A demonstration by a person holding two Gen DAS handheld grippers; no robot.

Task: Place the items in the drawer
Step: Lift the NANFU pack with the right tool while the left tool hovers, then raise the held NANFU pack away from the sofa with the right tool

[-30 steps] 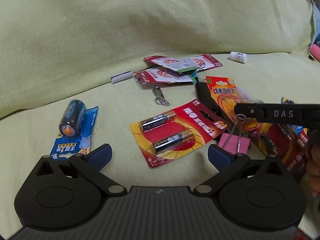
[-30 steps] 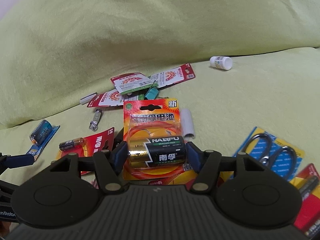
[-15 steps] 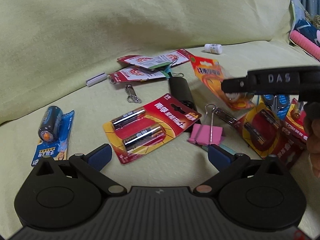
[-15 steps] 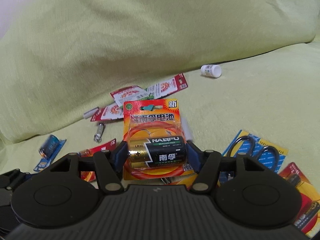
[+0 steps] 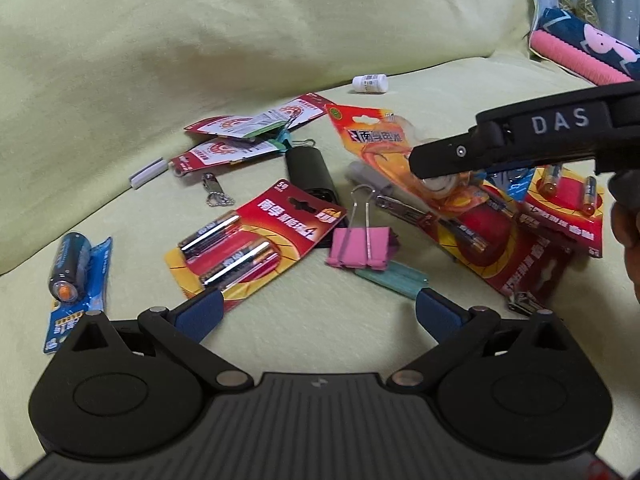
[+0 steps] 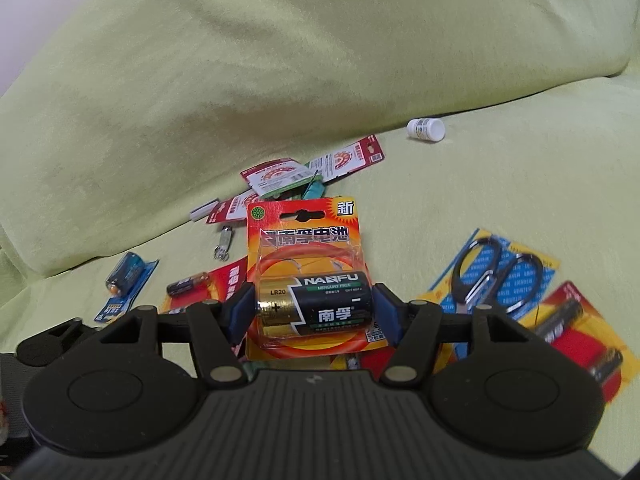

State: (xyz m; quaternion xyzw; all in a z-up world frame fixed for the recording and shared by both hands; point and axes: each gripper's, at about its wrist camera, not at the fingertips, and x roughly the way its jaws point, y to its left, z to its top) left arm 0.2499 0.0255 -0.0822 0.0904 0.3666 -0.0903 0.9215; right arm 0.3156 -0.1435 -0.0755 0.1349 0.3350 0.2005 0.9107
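Note:
My right gripper (image 6: 314, 314) is shut on an orange blister pack holding a large black and gold battery (image 6: 316, 306), lifted above the sofa seat. From the left wrist view that same pack (image 5: 384, 148) hangs under the right gripper's black arm (image 5: 520, 140). My left gripper (image 5: 318, 308) is open and low over the seat. Just ahead of it lie a red pack of two AA batteries (image 5: 248, 248) and a pink binder clip (image 5: 360, 246). No drawer is in view.
Small items litter the yellow-green sofa seat (image 5: 320, 320): a blue battery pack (image 5: 76, 272), a black case (image 5: 310, 172), red cards (image 5: 240, 136), a keychain clip (image 5: 214, 194), a white bottle (image 5: 370, 83), packaged scissors (image 6: 496, 276), more red battery packs (image 5: 552, 216). The backrest (image 6: 280, 60) rises behind.
The right gripper has lifted the large battery pack higher off the seat. The left gripper's view has swung right, so the items have shifted left in it.

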